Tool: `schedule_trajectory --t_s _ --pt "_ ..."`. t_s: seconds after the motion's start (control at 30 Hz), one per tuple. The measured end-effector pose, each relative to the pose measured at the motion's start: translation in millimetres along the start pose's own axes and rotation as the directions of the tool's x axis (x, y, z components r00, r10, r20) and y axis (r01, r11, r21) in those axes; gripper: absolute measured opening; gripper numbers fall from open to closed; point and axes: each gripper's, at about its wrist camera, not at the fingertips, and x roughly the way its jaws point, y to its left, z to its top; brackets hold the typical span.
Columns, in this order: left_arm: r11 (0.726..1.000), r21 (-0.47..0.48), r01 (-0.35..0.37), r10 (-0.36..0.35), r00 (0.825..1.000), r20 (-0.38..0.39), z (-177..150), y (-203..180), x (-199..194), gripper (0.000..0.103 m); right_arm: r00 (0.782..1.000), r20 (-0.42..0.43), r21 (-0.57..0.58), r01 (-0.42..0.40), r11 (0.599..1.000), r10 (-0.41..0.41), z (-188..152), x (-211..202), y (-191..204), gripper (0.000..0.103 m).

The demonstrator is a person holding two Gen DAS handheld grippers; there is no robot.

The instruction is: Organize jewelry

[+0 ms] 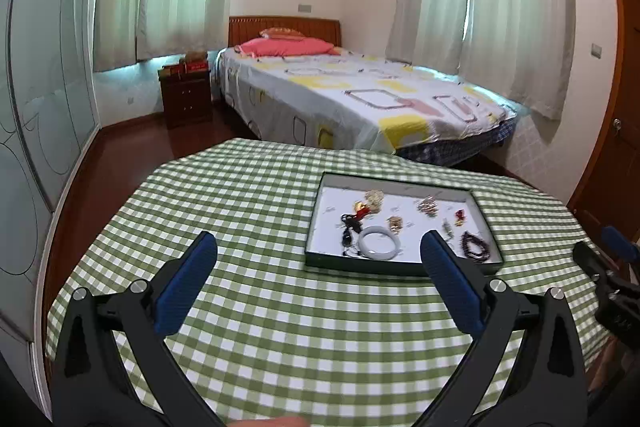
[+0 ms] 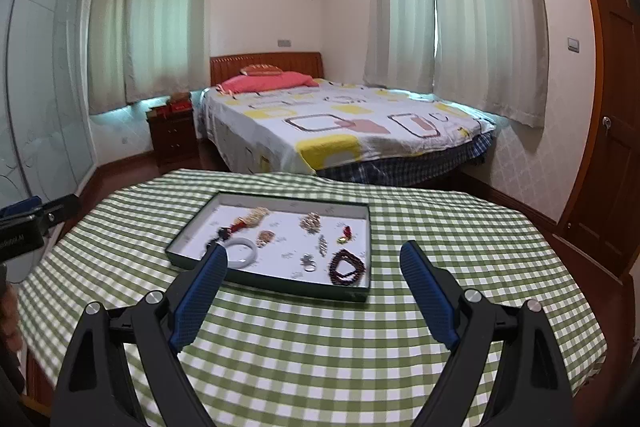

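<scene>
Bedroom: bed [image 2: 340,131], curtained windows [image 2: 144,19], wooden door [image 2: 616,147], dark floor.

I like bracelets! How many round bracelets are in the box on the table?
2. A white bangle lies near the tray's front left side. A dark red beaded bracelet lies coiled in its front right corner. The smaller tangled pieces are too blurry to tell; one might be another bracelet.

My table wears a soft cotton-like gingham cloth [image 2: 320,347], matt green and white. The tray [image 2: 192,227] at mid-frame looks like dark matt card with a white paper lining. In it, a bangle [image 2: 245,254] shows smooth, milky gloss, and a dark bead bracelet [image 2: 347,267] shines. My right gripper [image 2: 314,259] has ribbed blue rubber pads [image 2: 428,291] on matt black plastic arms with bright metal pins.
</scene>
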Motion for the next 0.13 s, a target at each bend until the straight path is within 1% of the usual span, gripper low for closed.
schedule_trajectory --t_s 0.03,0.1,0.13 --pt "1.000 0.004 -0.006 0.006 1.000 -0.001 -1.0 4.4 12.7 0.099 1.000 0.002 0.002 0.013 1.000 -0.013 -1.3 8.2 -5.3 0.086" --pt "0.999 0.011 -0.052 0.053 0.998 -0.021 -3.2 13.4 38.2 0.099 0.998 -0.026 0.009 0.049 0.999 -0.049 -4.3 30.6 -19.1 0.086" --pt "0.997 0.014 -0.082 0.082 0.996 -0.042 -6.8 21.8 59.2 0.099 0.998 -0.026 0.009 0.049 0.999 -0.049 -4.3 30.6 -19.1 0.086"
